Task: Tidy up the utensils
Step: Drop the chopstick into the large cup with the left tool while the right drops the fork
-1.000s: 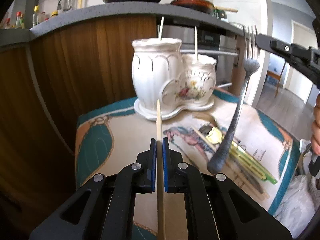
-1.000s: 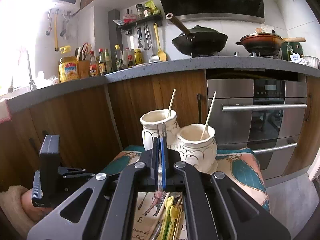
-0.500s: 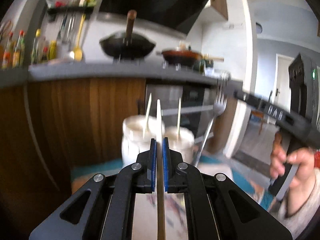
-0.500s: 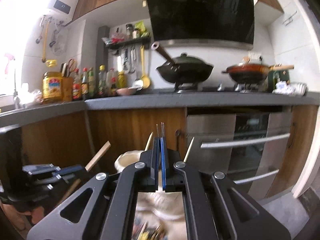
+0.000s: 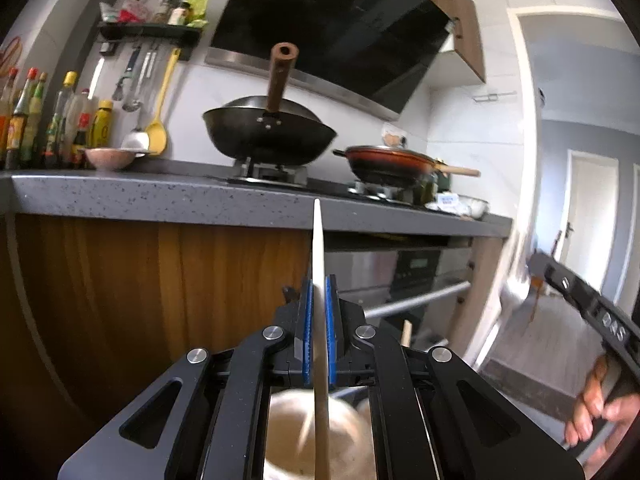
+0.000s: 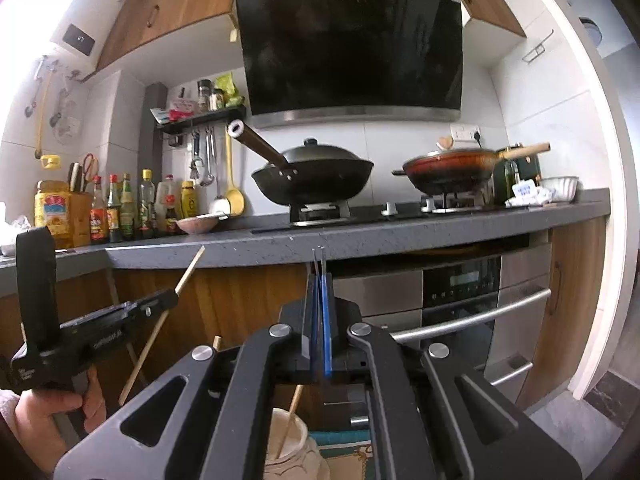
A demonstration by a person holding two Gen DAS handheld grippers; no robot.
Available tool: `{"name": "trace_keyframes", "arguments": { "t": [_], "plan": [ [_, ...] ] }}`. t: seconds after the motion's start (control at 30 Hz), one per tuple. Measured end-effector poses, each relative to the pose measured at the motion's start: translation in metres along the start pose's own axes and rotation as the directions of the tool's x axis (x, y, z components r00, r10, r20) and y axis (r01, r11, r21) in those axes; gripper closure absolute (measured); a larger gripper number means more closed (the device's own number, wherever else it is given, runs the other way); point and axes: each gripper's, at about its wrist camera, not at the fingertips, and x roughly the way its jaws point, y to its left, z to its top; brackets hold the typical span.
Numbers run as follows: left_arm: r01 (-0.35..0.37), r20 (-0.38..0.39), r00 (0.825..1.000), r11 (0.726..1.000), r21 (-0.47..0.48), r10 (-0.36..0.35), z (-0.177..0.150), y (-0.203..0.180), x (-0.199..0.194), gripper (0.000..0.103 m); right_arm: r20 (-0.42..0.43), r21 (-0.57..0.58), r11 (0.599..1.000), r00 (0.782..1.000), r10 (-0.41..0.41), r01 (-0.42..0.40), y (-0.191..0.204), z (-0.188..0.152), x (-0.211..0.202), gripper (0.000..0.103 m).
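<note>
My left gripper (image 5: 319,280) is shut on a pale wooden chopstick (image 5: 319,248) that stands upright between the blue pads. The same gripper (image 6: 170,300) and chopstick (image 6: 188,272) show at the left of the right wrist view. Below the left gripper lies the mouth of the white ceramic utensil holder (image 5: 288,436), blurred. My right gripper (image 6: 319,276) is shut on a metal fork; only its tines (image 6: 319,260) show above the pads. Under it sits a white holder pot (image 6: 292,444) with a chopstick (image 6: 290,420) in it. The right gripper's body (image 5: 592,312) is at the right edge.
A grey counter (image 6: 360,236) with a black wok (image 6: 312,176) and a red pan (image 6: 448,168) runs behind. An oven with a steel handle (image 6: 472,316) is below it. Bottles (image 6: 120,212) stand at the left. The patterned cloth (image 6: 344,456) shows beneath the holder.
Both grippers have risen and tilted up from the table. The holder has dropped to the bottom of both views. The chopstick and fork stay gripped.
</note>
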Motion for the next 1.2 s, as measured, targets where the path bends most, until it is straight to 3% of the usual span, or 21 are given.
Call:
{"name": "trace_keyframes", "arguments": {
  "t": [0.4,0.8,1.2],
  "plan": [
    [-0.077,0.071,0.995,0.994,0.077,0.072,-0.014,-0.004,0.038,0.096,-0.12,-0.061,0.998,0.993,-0.016,0.008,0.003,-0.034,0.041,0.101],
    [-0.085,0.064,0.995,0.994,0.074,0.08,-0.037,0.007,-0.002,0.096,-0.185,-0.113,0.993,0.983,0.015,-0.036,0.009,-0.048,0.047,0.101],
    [-0.099,-0.025,0.994,0.989,0.107,0.102,-0.063,0.003,-0.025,0.096,-0.253,-0.135,0.989,0.967,0.026,-0.062,0.016,-0.06,0.052,0.101]
  ]
}}
